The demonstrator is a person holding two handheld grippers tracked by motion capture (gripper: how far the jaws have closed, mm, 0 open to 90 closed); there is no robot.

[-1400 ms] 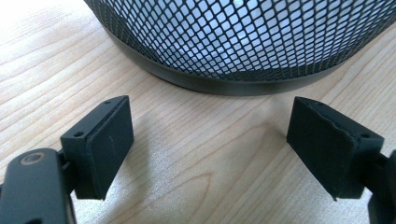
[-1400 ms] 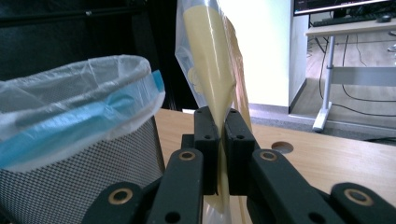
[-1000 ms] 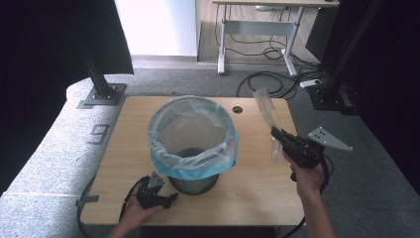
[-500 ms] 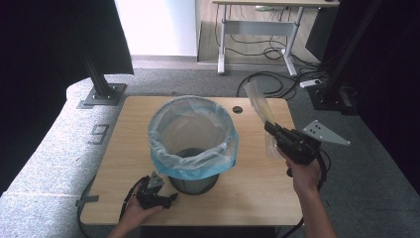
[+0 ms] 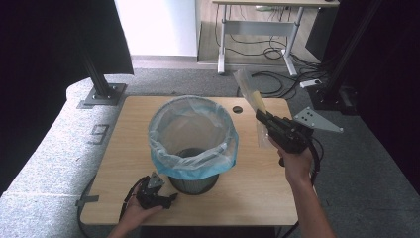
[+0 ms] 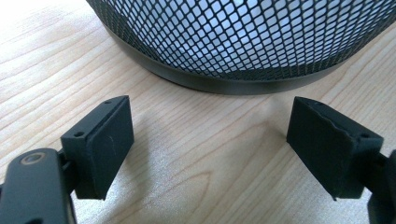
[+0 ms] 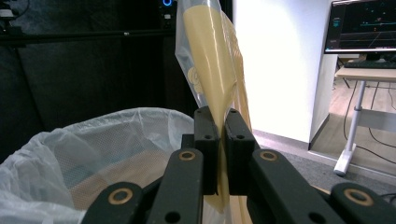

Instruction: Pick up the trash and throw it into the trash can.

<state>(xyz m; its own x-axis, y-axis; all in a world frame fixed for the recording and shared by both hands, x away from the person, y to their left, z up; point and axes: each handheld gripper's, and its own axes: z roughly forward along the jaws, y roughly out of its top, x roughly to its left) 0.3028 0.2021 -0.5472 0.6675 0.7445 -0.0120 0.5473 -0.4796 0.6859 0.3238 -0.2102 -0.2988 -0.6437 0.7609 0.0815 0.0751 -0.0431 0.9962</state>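
Wooden table [image 5: 124, 148] carries the work, grey carpet around it and a desk w/ cables farther back. Nearest, at the table's front edge toward its left corner, the left claw [image 5: 157, 192] rests low on the wood, jaws spread wide w/ nothing between them; in the left gripper view its pads [image 6: 100, 144] face the black mesh base of the wastebasket [image 6: 233, 42], close but not touching. Mid-table stands that wastebasket [image 5: 193, 173], lined w/ a clear bag whose blue rim [image 5: 193, 166] folds over the top. Further back, over the right side of the table, the right claw [image 5: 261, 117] is clamped on a clear plastic wrapper [image 5: 250, 91] w/ a yellow insert; it sticks up from the jaws, tilted away, just beside the basket rim, not yet over the opening.

Step in hand, by my read: carrying the wrapper to the bin. Next move prob. calls for swinging the right claw toward the table's center till the wrapper hangs above the liner mouth, then releasing. Wrapper is light & floppy, so release low to avoid it drifting outside.
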